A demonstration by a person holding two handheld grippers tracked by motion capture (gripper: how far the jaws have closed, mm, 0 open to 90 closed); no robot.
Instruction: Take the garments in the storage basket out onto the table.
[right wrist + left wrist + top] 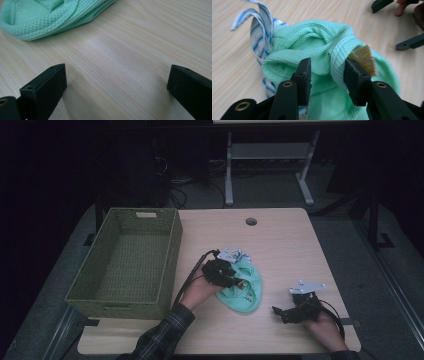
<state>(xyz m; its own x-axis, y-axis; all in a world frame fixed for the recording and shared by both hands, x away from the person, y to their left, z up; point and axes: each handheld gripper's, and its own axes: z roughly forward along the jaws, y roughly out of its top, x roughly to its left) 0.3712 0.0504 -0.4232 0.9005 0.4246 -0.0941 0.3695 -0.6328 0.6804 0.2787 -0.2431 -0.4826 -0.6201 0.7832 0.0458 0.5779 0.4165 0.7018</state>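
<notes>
A: Centre of the high view — the left gripper [239, 281] sits on the mint-green cloth [243, 290], jaws pinched onto a bunched fold of it.

B: And a blue-striped cloth [235, 255] lies touching it just above, right of the green woven basket [125, 262].

A: Lower right, the right gripper [281, 313] rests on the wooden table [285, 245] — jaws spread wide, holding nothing, apart from the cloth.

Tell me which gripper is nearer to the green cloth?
Left. The left gripper has its jaws around a fold of the green cloth; the right gripper rests apart from it on the table, open.
</notes>
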